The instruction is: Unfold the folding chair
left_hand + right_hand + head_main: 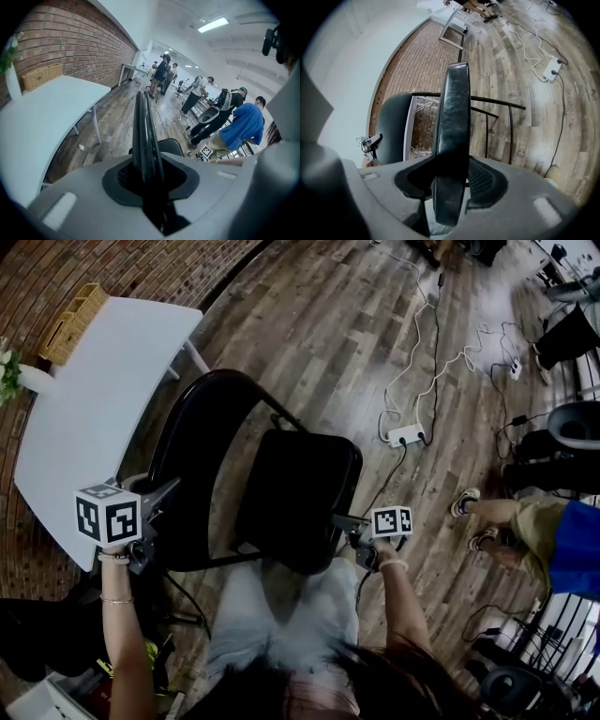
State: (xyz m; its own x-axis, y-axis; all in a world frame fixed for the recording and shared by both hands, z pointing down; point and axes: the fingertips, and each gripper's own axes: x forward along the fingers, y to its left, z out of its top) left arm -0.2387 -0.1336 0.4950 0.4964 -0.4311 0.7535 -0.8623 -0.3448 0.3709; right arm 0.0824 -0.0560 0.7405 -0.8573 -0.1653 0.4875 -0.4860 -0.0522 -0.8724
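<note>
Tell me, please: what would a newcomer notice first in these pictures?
A black folding chair fills the middle, above the wooden floor. The left claw grips its back frame, the right claw its seat edge. A white table stands left, by the brick wall.

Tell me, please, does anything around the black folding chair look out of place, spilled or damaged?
Nothing looks spilled or damaged. One thing stands out: white cables and a power strip lie loose across the wooden floor, just beyond the folding chair. They sprawl in open walking space, so a foot or a chair leg might catch on them.
</note>
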